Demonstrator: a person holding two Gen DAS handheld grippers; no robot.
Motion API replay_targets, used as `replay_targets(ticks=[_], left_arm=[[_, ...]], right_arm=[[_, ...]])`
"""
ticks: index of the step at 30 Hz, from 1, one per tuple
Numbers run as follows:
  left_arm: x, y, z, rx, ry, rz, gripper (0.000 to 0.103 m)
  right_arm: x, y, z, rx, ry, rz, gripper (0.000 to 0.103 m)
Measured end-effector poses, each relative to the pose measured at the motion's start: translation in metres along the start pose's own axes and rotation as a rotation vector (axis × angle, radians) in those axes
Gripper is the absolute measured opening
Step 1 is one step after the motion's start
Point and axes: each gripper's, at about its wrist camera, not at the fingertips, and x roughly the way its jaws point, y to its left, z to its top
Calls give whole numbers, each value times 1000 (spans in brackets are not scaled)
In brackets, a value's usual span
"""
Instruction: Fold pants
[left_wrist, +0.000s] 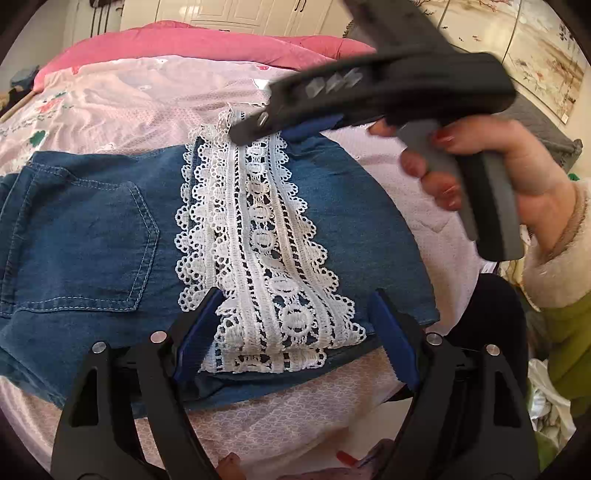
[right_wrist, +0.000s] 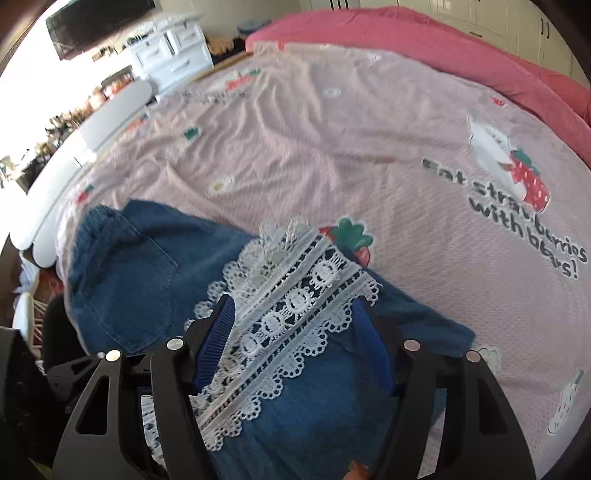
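Note:
Blue denim pants (left_wrist: 92, 229) lie folded on the bed, back pocket up, with a white lace hem strip (left_wrist: 266, 240) running across the fold. My left gripper (left_wrist: 295, 291) is open at the near edge of the pants, its blue pads on either side of the lace without pressing it. The right gripper (left_wrist: 266, 129), held in a hand (left_wrist: 517, 166), hovers over the far end of the lace. In the right wrist view the pants (right_wrist: 122, 280) and the lace (right_wrist: 295, 295) lie below my right gripper (right_wrist: 291, 301), which is open and holds nothing.
A pink printed bedsheet (right_wrist: 332, 147) covers the bed, with a pink quilt (right_wrist: 424, 40) bunched along its far side. White rounded bed boards (right_wrist: 74, 147) and a white dresser (right_wrist: 170, 48) stand at the left. A cream and green sleeve (left_wrist: 561, 295) is at the right.

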Motion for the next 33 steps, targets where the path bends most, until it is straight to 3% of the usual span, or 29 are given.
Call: replay_targets(ticks=[3,10,14,18,20,22,23,27,30,33], left_arm=[[0,1,0,-1,-2,-3,74],[-2,3,-1,-9,-6,-20,76],[-20,14,1,-58,-24,-62,77],[-47,29,4,-100,-83,-66,79],[-59,33,7,-97,-122,-34,79],[-59,35,10,-96,-132,-15,70],[-57,35,11,-101,-125,-18,57],[-48,13,14,-41,-118,-57,22],[-40,-6,14,22,-108,-81,22],[-14,-9,3,10,12,-94,21]], right_arm=[[19,-1,-3,15,61,-16,68],[24,8,-2,-19,73,-47,73],[-6,8,0,0,-4,3,73],[-36,5,-4,8,-66,17,74],[-48,0,-5,25,-89,5,76],[-53,-6,-5,42,-99,3,77],[-54,-7,-3,50,-104,2,77],[-53,-13,1,82,-115,12,77],[-46,-13,3,89,-109,16,77],[-36,-8,7,81,-88,53,77]])
